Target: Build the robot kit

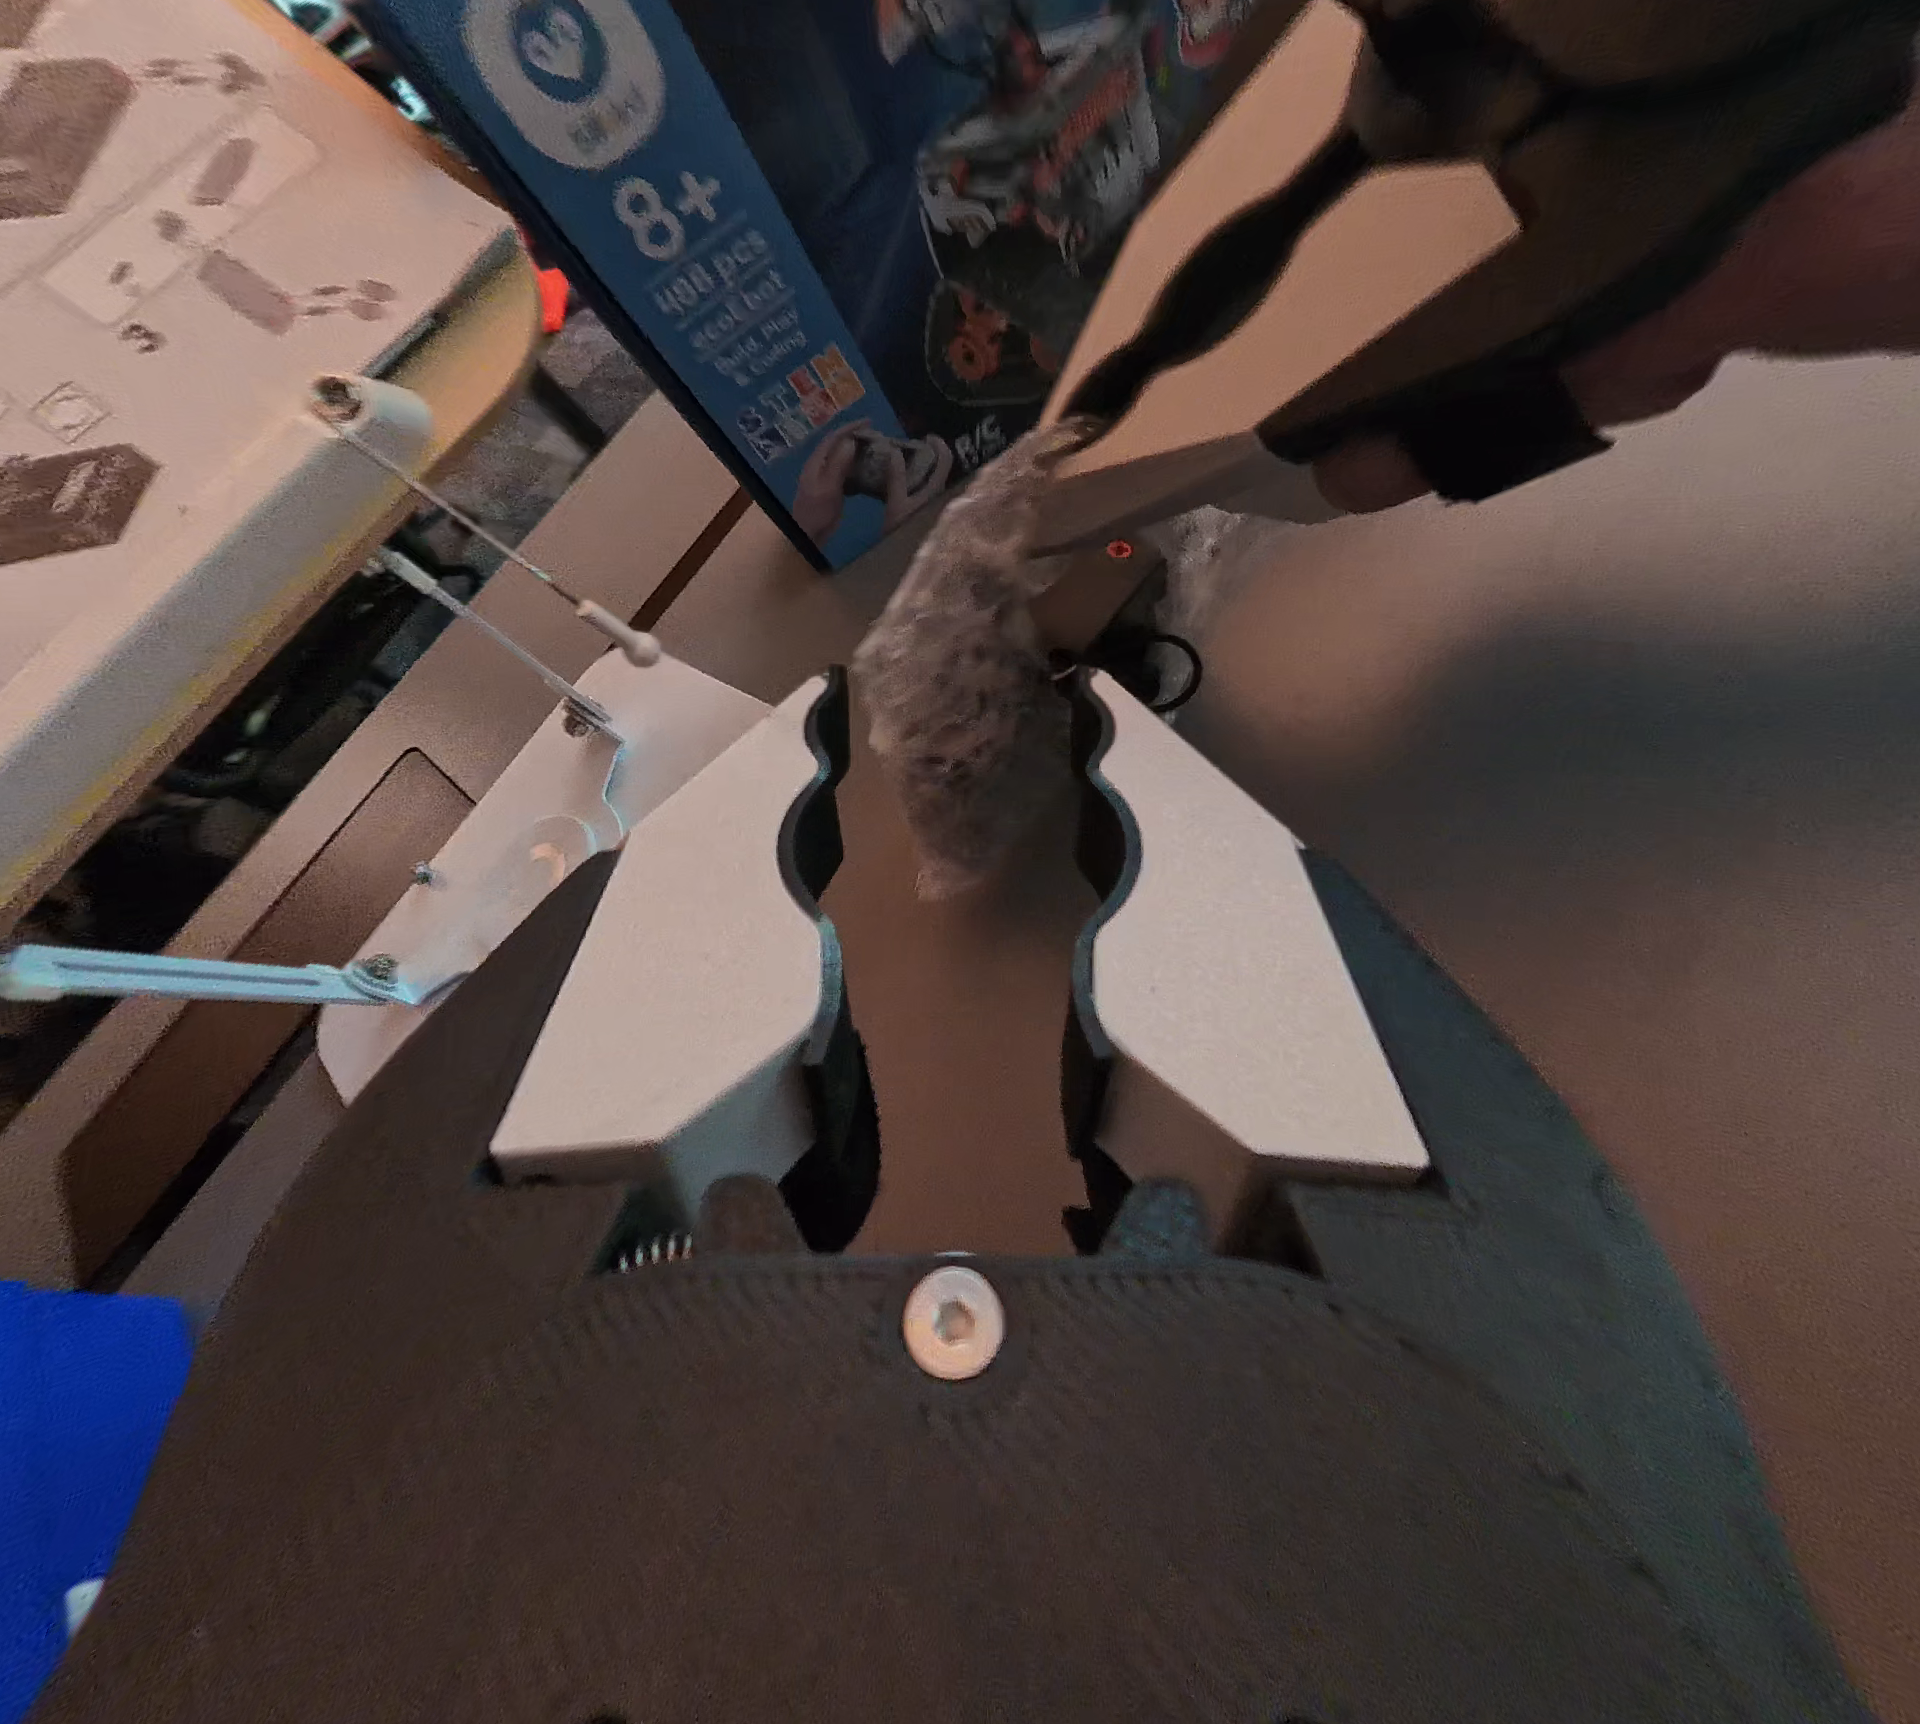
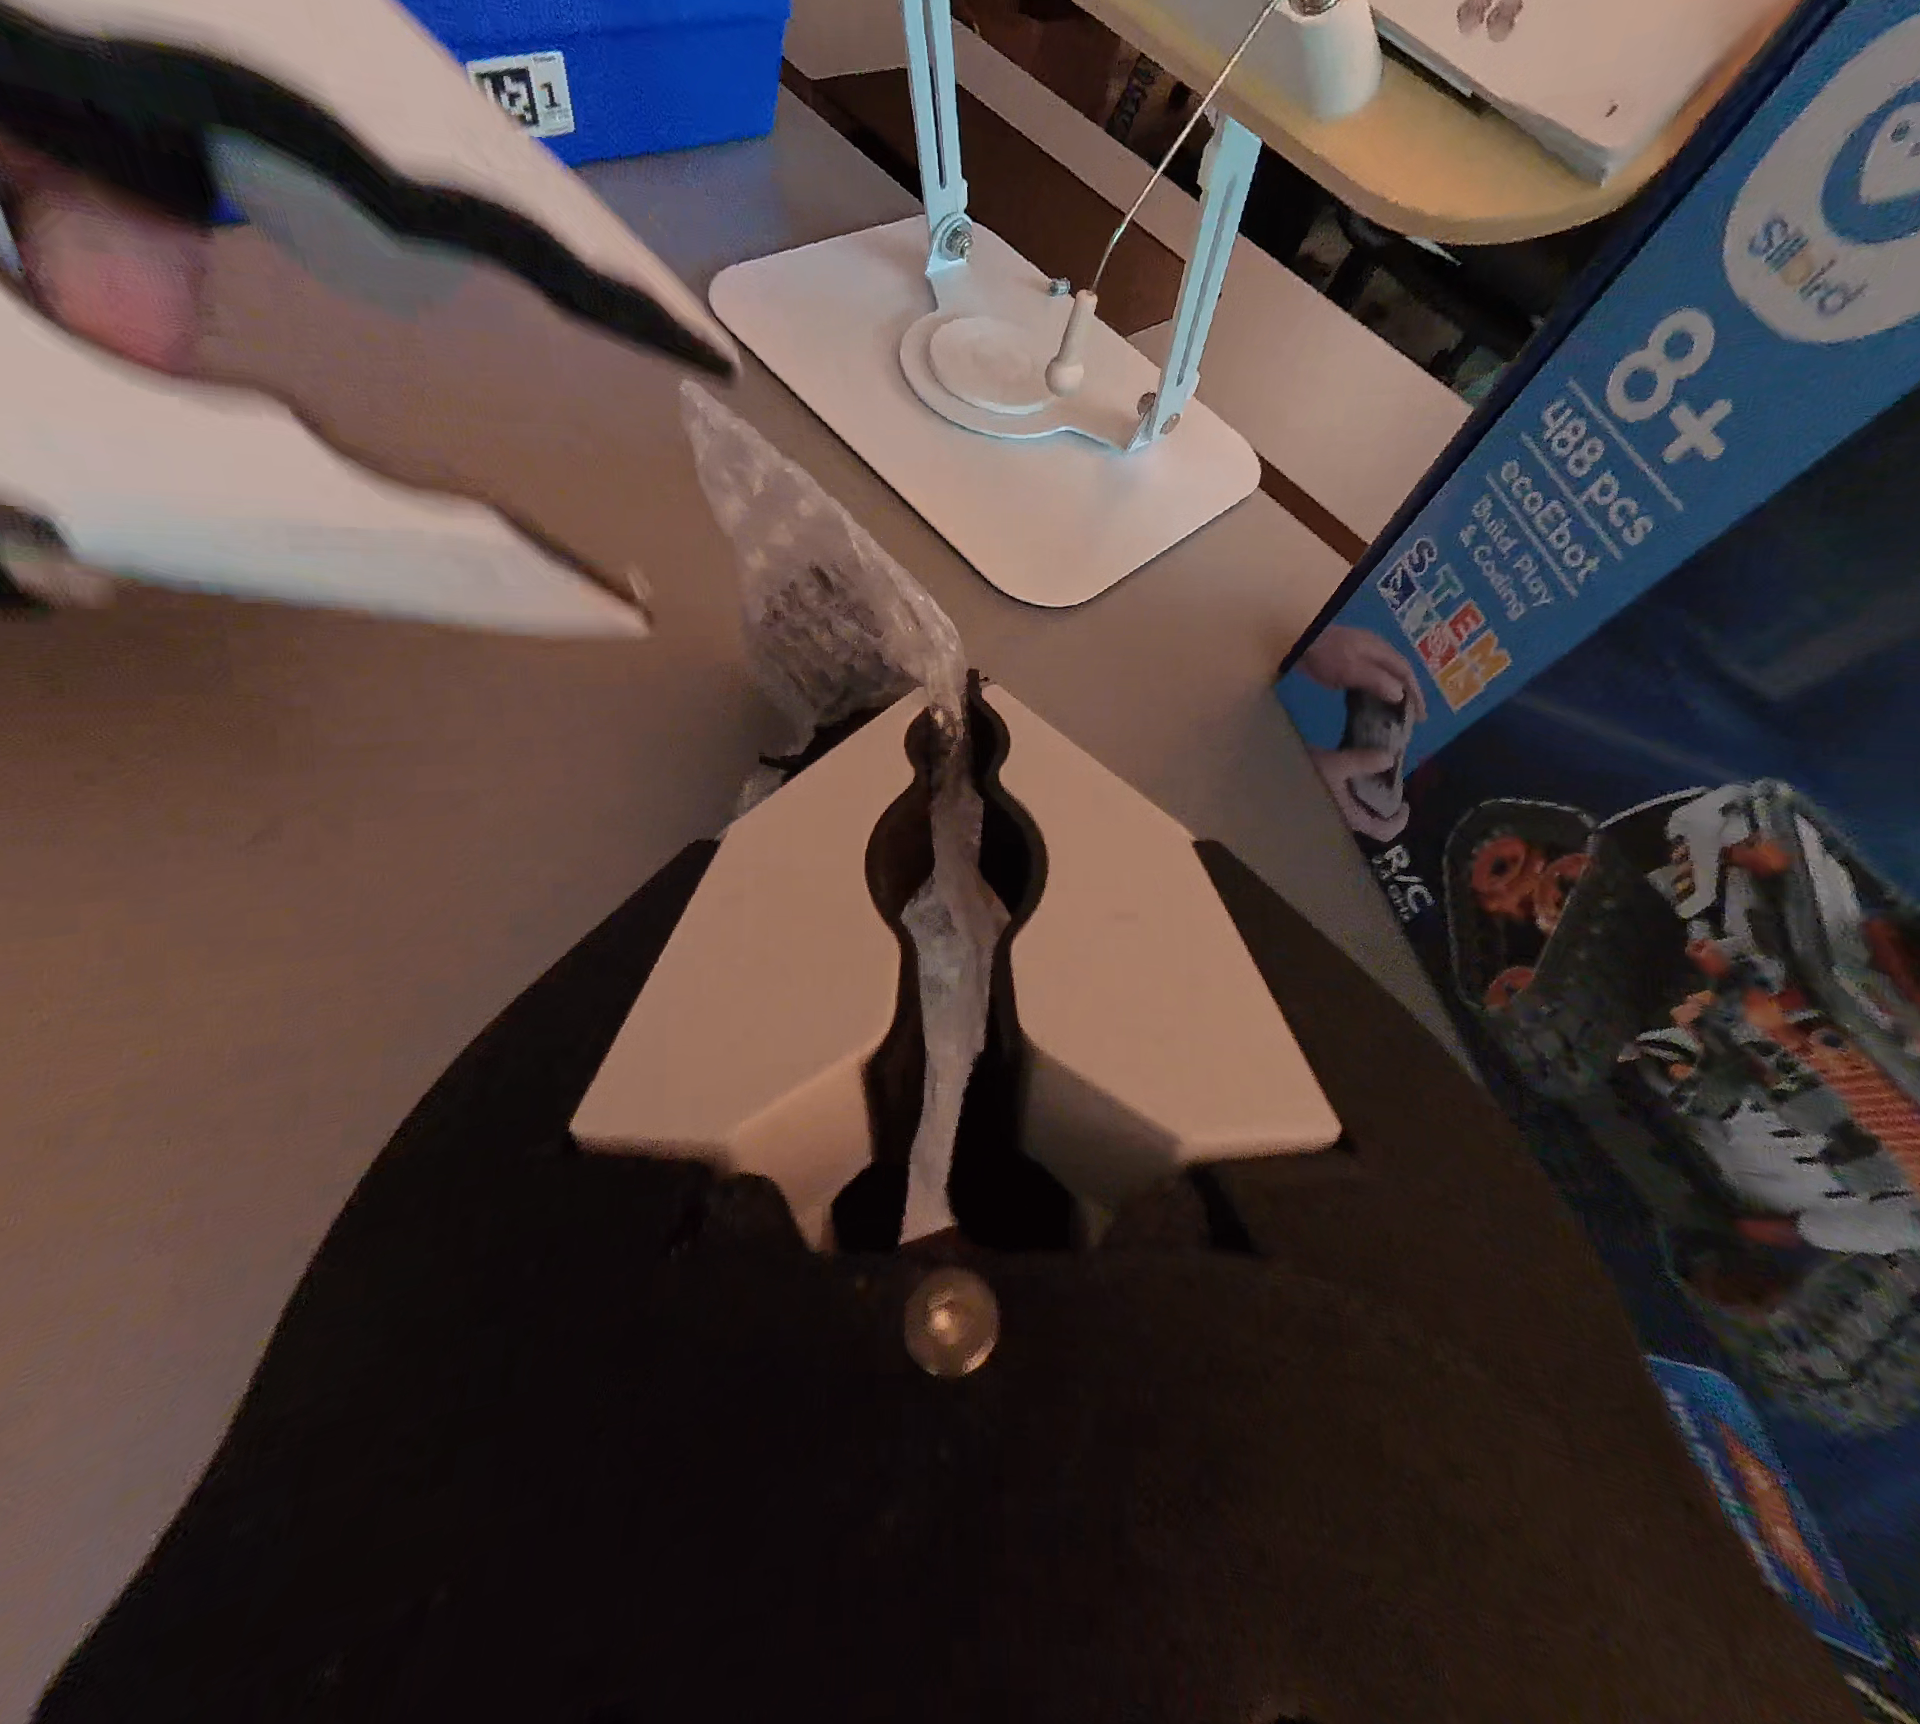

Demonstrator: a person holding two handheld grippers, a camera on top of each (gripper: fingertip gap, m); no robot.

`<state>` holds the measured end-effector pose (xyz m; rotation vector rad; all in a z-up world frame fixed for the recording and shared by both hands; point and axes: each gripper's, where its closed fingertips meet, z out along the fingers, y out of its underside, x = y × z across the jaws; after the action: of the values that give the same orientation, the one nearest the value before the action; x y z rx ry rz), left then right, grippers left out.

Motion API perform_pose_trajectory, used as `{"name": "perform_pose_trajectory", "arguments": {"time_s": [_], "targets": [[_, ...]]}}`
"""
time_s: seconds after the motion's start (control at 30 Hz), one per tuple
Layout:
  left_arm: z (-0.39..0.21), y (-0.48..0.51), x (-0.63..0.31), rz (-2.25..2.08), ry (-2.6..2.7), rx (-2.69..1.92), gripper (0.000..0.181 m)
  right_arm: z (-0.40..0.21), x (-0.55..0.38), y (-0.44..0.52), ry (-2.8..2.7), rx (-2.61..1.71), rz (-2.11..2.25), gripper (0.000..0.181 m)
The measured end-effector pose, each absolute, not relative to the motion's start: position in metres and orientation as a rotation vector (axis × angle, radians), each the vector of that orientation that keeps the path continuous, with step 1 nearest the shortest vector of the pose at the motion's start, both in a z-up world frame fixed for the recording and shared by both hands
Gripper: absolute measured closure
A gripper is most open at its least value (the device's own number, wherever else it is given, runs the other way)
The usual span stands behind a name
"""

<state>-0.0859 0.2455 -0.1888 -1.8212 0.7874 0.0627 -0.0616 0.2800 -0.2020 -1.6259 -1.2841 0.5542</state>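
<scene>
Right wrist view showed the right gripper [image 2: 951,718] clenched on the twisted end of a clear plastic bag [image 2: 831,594], a strip of the plastic running back between its fingers [image 2: 1143,947]. The bag's bulk, holding small dark pieces, hung just ahead of the tips above the grey counter [image 2: 312,843]. In the left wrist view, the left gripper [image 1: 956,708] stood released, its fingers [image 1: 686,947] spread wide on either side of the bag's lower end; whether they touched it could not be told. The right gripper came in there from the upper right, pinching the bag's top.

A white stand [image 2: 997,427] with two slotted arms and a thin wire carried a tilted board with a printed sheet, just beyond the bag. A blue toy box [image 2: 1662,739] stood upright on the counter to the right of the stand. A blue bin [image 2: 582,1] with a square marker sat farther back on the left, well apart from the bag.
</scene>
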Motion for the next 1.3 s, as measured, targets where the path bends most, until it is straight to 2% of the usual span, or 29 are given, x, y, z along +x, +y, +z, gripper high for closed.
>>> {"name": "perform_pose_trajectory", "arguments": {"time_s": [0.07,0.2,0.23,0.3,0.4,0.77,0.97,1.1,1.2,1.3], "targets": [[-0.197,0.255,-0.084,0.223,0.797,-1.805,0.140,-0.202,-0.065,0.275,-1.265,-1.649,0.580,0.181],[-0.203,0.270,-0.084,0.351,0.781,-1.776,0.123,-0.197,-0.069,0.266,-1.204,-1.693,0.696,0.181],[-0.202,0.272,-0.086,0.369,0.774,-1.759,0.124,-0.197,-0.070,0.264,-1.202,-1.699,0.717,0.181],[-0.194,0.270,-0.089,0.392,0.789,-1.716,0.154,-0.196,-0.071,0.261,-1.211,-1.690,0.732,0.181],[-0.191,0.267,-0.087,0.450,0.834,-1.674,0.174,-0.192,-0.073,0.257,-1.233,-1.658,0.724,0.181],[-0.183,0.270,-0.091,-0.030,0.678,-1.799,0.177,-0.187,-0.078,0.244,-1.383,-1.476,0.587,0.181],[-0.186,0.258,-0.081,-0.255,0.768,-1.818,0.178,-0.185,-0.068,0.247,-1.399,-1.463,0.694,0.180],[-0.186,0.253,-0.080,-0.339,0.794,-1.808,0.174,-0.191,-0.064,0.250,-1.443,-1.449,0.635,0.181],[-0.180,0.259,-0.092,-0.096,0.769,-1.769,0.149,-0.190,-0.063,0.261,-1.336,-1.558,0.700,0.181],[-0.168,0.253,-0.096,0.025,0.739,-1.720,0.141,-0.190,-0.058,0.270,-1.220,-1.646,0.770,0.181]]}}
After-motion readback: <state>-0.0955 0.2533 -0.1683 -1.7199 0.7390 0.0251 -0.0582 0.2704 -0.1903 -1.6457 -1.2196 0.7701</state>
